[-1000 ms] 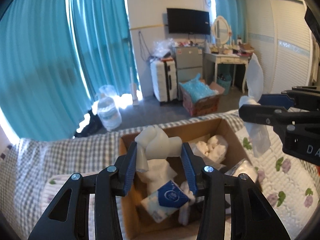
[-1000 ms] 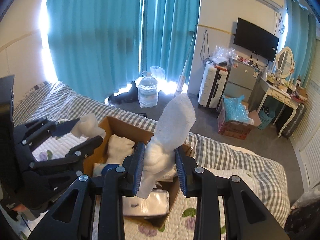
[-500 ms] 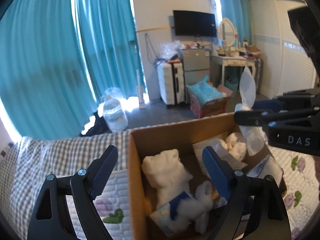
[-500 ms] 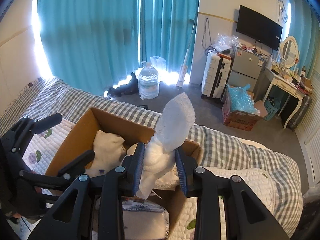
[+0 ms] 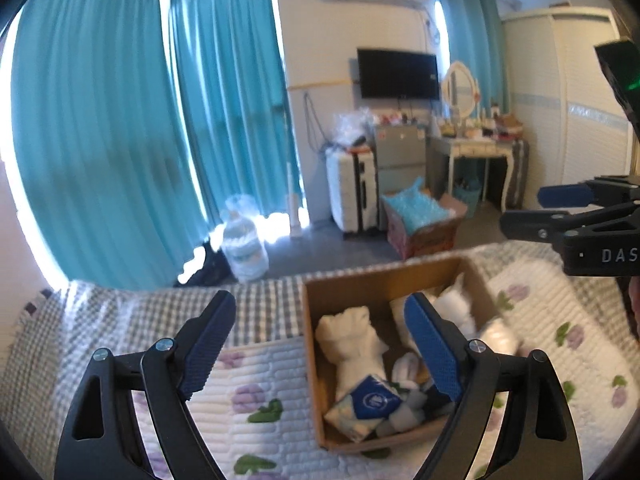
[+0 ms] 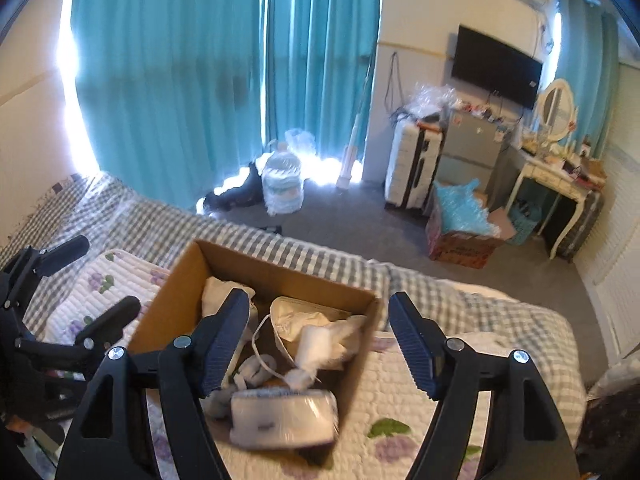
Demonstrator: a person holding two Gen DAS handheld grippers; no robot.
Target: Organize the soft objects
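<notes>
A brown cardboard box [image 5: 348,284] sits on the bed and also shows in the right wrist view [image 6: 180,280]. Inside lie a cream soft toy [image 5: 352,340], a blue and white tissue pack [image 5: 364,404], a white sock [image 6: 316,348], white cloth items [image 6: 308,316] and a clear wrapped pack [image 6: 284,416]. My left gripper [image 5: 320,348] is open and empty above the box's left wall. My right gripper [image 6: 316,340] is open and empty above the box; it also shows in the left wrist view [image 5: 532,212].
The box rests on a white flowered quilt [image 5: 260,380] over a grey checked bedcover [image 6: 320,256]. Past the bed are teal curtains [image 5: 120,140], a water jug [image 6: 282,188], a white suitcase [image 6: 412,168], a box of blue wrap [image 6: 460,220] and a dressing table [image 5: 476,148].
Both grippers have let go: the left dropped the cream toy into the box, then the right opened and its white sock fell in. Both grippers have drawn back from the box.
</notes>
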